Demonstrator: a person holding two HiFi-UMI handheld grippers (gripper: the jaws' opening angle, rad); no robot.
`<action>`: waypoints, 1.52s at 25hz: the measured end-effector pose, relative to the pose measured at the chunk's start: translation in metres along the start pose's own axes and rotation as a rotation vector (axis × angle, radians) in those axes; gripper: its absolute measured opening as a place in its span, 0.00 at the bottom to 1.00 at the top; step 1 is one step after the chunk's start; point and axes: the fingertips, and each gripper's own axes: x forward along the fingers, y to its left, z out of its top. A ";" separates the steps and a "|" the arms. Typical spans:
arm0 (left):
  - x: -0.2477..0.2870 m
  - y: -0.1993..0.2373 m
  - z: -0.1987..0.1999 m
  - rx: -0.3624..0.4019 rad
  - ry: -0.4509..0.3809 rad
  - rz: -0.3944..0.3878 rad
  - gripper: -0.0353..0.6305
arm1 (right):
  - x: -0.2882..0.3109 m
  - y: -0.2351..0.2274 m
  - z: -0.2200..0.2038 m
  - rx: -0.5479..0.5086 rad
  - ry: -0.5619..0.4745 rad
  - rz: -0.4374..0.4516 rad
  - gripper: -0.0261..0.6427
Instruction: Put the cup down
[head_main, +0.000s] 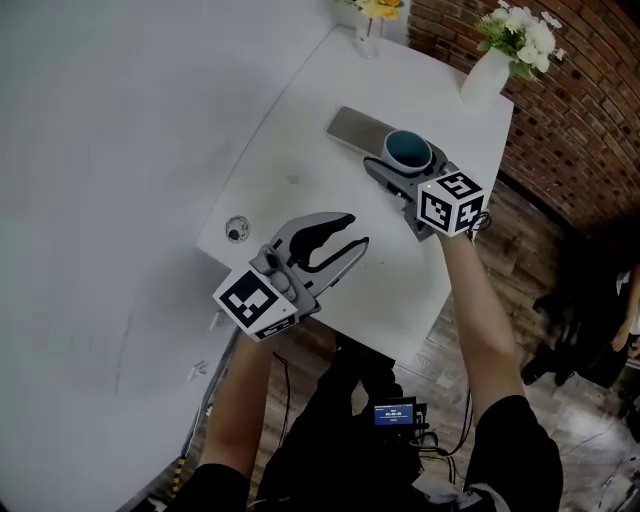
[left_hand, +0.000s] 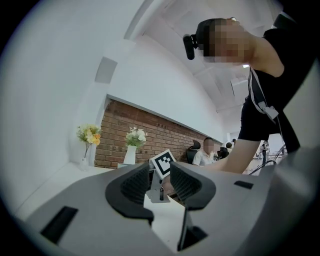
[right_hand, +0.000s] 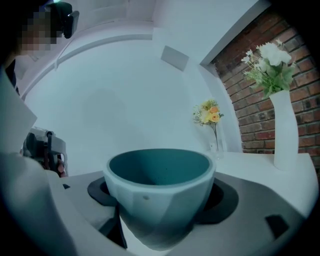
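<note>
Table (head_main: 300, 170) middle lies bare; grey pad (head_main: 352, 127), white vase (head_main: 485, 75), glass vase (head_main: 369, 38) crowd far end.

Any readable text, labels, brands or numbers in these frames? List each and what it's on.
No legible text anywhere.
Left marker cube and right marker cube: black-and-white square patterns only, no letters or digits.
Small lit screen low in the head view: bluish display, too small to read.
Cup: no print visible.
</note>
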 end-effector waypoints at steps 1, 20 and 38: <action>0.002 0.003 -0.003 -0.002 0.004 -0.002 0.25 | 0.005 -0.006 -0.003 0.002 -0.002 -0.010 0.66; 0.016 0.029 -0.016 -0.039 -0.020 0.020 0.25 | 0.070 -0.087 -0.015 -0.097 -0.036 -0.139 0.66; 0.024 0.037 -0.027 -0.065 -0.046 0.026 0.25 | 0.086 -0.078 -0.024 -0.230 -0.049 -0.145 0.66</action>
